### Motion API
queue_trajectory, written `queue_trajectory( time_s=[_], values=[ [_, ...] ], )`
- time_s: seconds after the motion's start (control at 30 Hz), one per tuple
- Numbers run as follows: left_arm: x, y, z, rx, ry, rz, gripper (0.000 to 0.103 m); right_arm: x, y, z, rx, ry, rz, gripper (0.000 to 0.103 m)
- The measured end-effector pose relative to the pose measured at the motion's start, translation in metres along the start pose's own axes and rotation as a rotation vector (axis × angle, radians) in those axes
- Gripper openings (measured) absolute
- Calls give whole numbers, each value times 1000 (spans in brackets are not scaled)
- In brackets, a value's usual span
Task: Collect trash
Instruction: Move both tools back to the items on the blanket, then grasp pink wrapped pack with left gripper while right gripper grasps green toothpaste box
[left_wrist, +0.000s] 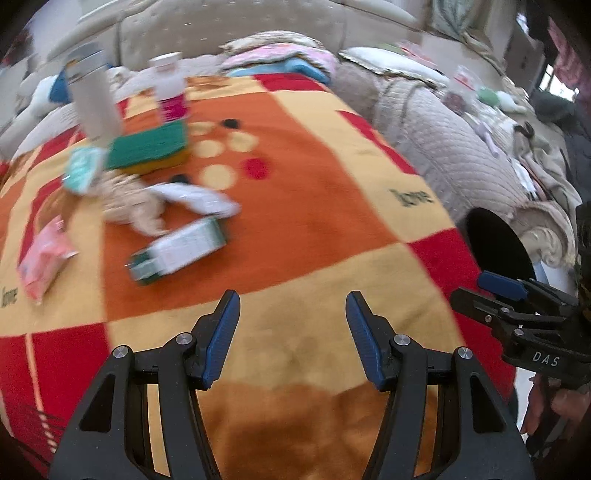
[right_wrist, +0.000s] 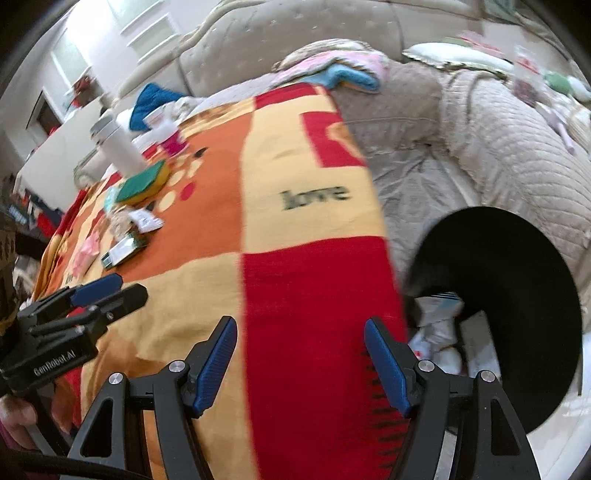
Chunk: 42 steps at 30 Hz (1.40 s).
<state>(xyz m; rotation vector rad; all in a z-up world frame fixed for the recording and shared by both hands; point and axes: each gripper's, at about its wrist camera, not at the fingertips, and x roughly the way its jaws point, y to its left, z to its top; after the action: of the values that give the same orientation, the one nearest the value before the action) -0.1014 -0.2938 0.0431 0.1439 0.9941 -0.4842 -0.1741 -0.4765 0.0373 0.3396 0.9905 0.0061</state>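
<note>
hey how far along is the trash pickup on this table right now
Some is done: the black bin beside the table already holds white crumpled trash. Nothing is in hand: the left hand-held gripper and right hand-held gripper are both open and empty. Left on the blanket: a green-and-white carton, a pink wrapper and crumpled tissue.

Checked blanket (left_wrist: 314, 229) in orange, pale yellow & red, w/ cream and red dots and dark "love" lettering. Green-and-white carton (left_wrist: 177, 251), pink wrapper (left_wrist: 42, 264), white wrapper (left_wrist: 199, 199), beige crumpled paper (left_wrist: 129, 206). Green-over-yellow sponge (left_wrist: 151, 146); white bottle (left_wrist: 94, 96) w/ grey cap; pink-based cup (left_wrist: 170, 88). Black bin (right_wrist: 517, 295), white scraps inside. Beige quilted sofa (left_wrist: 443, 147). Gripper pads (left_wrist: 221, 336) blue on black.
</note>
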Motion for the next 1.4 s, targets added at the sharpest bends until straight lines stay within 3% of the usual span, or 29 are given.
queue_trajectory(
  time_s=[0.27,0.57,0.77,1.03,1.17,1.27,1.4],
  values=[
    [-9,90,-4,-138,-7,94,58,21,61,13,-93,31,53,71],
    [14,138,21,-235,-53,117,58,25,82,23,-121,32,60,72],
    [14,140,30,-256,-55,67,58,21,67,23,-92,30,39,74],
    [28,145,34,-256,-27,194,58,20,57,20,-60,32,48,74],
    [33,128,22,-182,8,198,56,20,53,19,-53,34,50,74],
    [24,106,10,-120,11,145,56,20,49,20,-40,31,50,74],
    [19,82,2,-99,51,-37,56,16,47,23,-12,19,58,74]
  ],
)
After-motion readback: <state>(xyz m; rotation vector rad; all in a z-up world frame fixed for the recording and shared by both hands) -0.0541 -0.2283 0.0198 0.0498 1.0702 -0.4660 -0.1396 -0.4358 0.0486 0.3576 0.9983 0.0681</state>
